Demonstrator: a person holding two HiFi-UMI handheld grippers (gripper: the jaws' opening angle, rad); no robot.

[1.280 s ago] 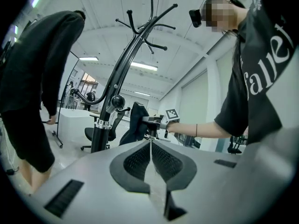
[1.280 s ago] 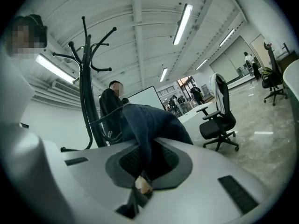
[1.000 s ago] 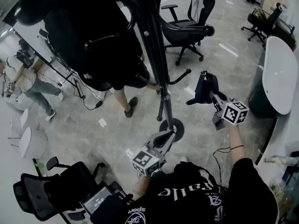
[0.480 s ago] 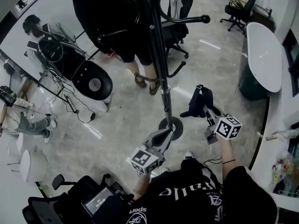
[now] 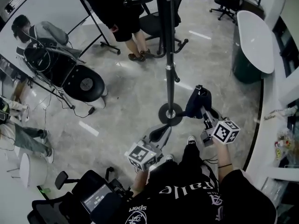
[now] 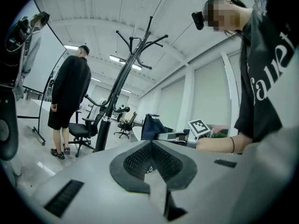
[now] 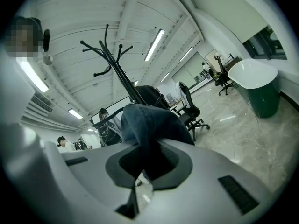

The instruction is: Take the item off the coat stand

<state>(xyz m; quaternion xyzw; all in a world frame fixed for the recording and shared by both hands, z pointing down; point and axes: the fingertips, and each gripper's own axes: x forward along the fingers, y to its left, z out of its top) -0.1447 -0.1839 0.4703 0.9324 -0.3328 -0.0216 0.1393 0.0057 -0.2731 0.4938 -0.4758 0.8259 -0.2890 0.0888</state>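
Observation:
The black coat stand [image 5: 167, 55] rises from its round base [image 5: 170, 114] on the marble floor, and its hooks show bare in the left gripper view [image 6: 122, 78]. A dark blue denim item [image 5: 197, 101] hangs free of the stand, to the right of the base. My right gripper [image 5: 202, 110] is shut on it; in the right gripper view the cloth [image 7: 149, 125] bulges out of the closed jaws [image 7: 148, 160]. My left gripper [image 5: 161, 130] points at the base from below, shut and empty [image 6: 152, 160]. The item [image 6: 150, 126] also shows in the left gripper view.
A person in black [image 5: 122, 3] stands beyond the stand beside an office chair [image 5: 156, 24]. A white oval table on a green base [image 5: 254, 36] is at the right. Tripod legs and a round black disc [image 5: 85, 84] are at the left, a chair with a tablet [image 5: 96, 200] by my feet.
The view has drawn back from the stand, which now sits higher and smaller. My right gripper with the item has come down and nearer to me. The left gripper keeps its place.

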